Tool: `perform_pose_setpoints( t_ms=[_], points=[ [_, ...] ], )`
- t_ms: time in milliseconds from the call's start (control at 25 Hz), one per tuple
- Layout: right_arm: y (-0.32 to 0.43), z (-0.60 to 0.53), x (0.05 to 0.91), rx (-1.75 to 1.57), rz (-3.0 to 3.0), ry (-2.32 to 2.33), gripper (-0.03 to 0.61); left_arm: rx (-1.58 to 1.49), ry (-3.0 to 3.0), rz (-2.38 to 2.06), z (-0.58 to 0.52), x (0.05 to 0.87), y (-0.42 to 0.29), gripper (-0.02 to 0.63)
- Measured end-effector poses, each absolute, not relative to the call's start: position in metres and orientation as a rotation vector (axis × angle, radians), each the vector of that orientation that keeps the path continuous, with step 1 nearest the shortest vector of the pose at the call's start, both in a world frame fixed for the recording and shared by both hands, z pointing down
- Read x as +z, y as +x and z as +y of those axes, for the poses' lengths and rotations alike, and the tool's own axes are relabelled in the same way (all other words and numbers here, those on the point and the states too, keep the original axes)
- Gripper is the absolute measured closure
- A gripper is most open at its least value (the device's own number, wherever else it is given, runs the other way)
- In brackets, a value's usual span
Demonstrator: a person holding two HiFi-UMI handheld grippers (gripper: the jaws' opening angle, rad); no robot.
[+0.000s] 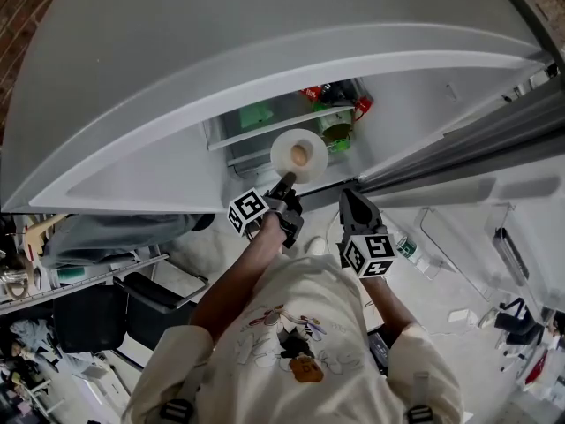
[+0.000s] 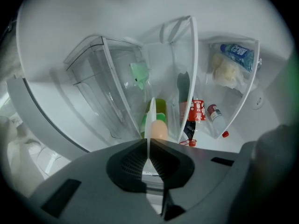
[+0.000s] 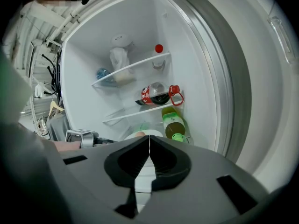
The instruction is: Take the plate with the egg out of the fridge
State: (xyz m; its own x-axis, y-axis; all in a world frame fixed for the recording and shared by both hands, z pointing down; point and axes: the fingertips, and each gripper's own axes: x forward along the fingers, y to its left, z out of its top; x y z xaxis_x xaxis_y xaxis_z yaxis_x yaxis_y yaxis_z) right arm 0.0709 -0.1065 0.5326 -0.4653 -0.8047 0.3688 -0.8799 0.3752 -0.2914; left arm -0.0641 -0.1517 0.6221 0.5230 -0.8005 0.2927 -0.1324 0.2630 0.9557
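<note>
At the head view's centre, the left gripper (image 1: 287,182) has its jaws clenched on the rim of the white plate (image 1: 282,147) carrying the egg (image 1: 300,155), before the open fridge (image 1: 415,104), while the right gripper (image 1: 351,200) jaws are pressed together, empty, just right of it.

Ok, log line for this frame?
left gripper: shut on plate rim | egg: on plate | right gripper: shut, empty | fridge: open

cola bottle (image 3: 156,94) (on its side), green-capped bottle (image 3: 173,123)
</note>
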Motion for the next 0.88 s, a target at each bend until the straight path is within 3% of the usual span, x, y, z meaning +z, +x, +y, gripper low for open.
perform_pose_setpoints(
  t_ms=[880],
  points=[
    [0.070,-0.109,0.506,0.534,-2.532,1.455,0.572,-0.522,1.355,-0.839,-0.126,0.562,-0.059,0.592]
  ],
)
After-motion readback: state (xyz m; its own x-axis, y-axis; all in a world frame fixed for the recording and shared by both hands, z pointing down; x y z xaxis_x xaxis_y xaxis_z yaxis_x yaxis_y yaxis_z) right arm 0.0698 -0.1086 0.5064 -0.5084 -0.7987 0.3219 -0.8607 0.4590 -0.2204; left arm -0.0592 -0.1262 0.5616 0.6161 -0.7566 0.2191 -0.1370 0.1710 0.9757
